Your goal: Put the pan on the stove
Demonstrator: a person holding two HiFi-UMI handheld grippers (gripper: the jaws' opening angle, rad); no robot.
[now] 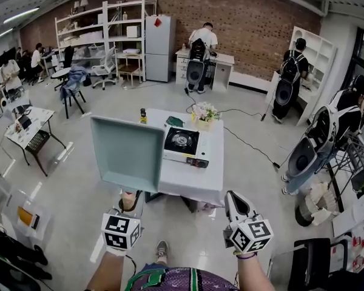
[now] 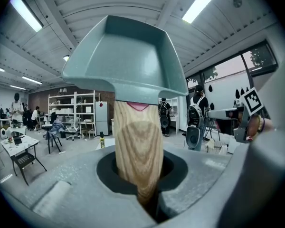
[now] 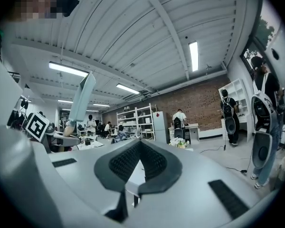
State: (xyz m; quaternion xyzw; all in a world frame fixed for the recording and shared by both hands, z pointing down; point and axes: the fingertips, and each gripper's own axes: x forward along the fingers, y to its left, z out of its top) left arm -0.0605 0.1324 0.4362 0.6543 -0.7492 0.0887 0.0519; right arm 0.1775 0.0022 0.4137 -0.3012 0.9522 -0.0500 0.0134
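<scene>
My left gripper (image 1: pixel 129 206) is shut on the wooden handle (image 2: pixel 138 146) of a teal square pan (image 1: pixel 127 153) and holds it upright in the air, in front of the table's left side. In the left gripper view the pan (image 2: pixel 126 63) rises straight above the jaws of the left gripper (image 2: pixel 147 201). A black-topped portable stove (image 1: pixel 182 143) stands on the white table (image 1: pixel 194 177), to the right of the pan. My right gripper (image 1: pixel 233 199) hangs before the table's front right corner, shut and holding nothing. In the right gripper view its pads (image 3: pixel 154 160) meet at the tip, and the pan (image 3: pixel 83 99) shows edge-on at the left.
At the table's back stand a flower pot (image 1: pixel 205 113), a small bottle (image 1: pixel 143 115) and a green object (image 1: pixel 174 121). A black cable (image 1: pixel 249 141) runs over the floor to the right. People with backpacks (image 1: pixel 289 80) stand at the back and right. Desks and chairs (image 1: pixel 31 129) fill the left.
</scene>
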